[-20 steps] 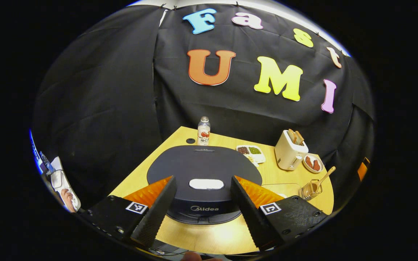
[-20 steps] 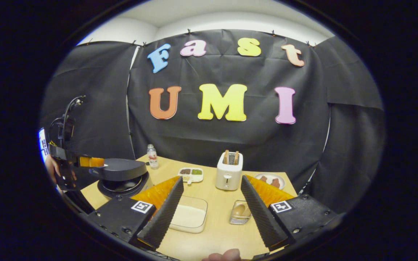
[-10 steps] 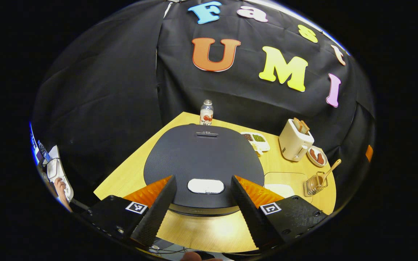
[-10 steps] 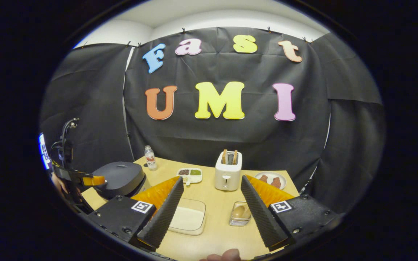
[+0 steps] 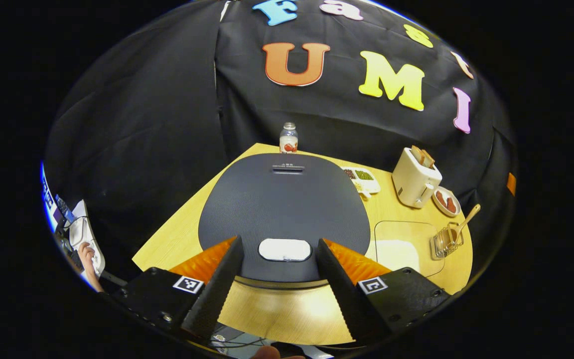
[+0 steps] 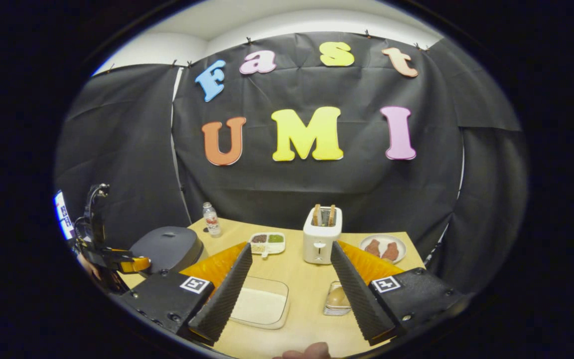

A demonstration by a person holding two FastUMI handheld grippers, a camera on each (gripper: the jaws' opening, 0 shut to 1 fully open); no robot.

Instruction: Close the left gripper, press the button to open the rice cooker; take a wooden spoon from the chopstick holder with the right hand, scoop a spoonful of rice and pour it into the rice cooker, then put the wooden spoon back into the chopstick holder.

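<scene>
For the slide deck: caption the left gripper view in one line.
Open left gripper poised at the closed rice cooker's white lid button.

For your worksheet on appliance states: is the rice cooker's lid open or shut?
Shut: the rice cooker's lid lies flat over the body, its button facing up.
</scene>
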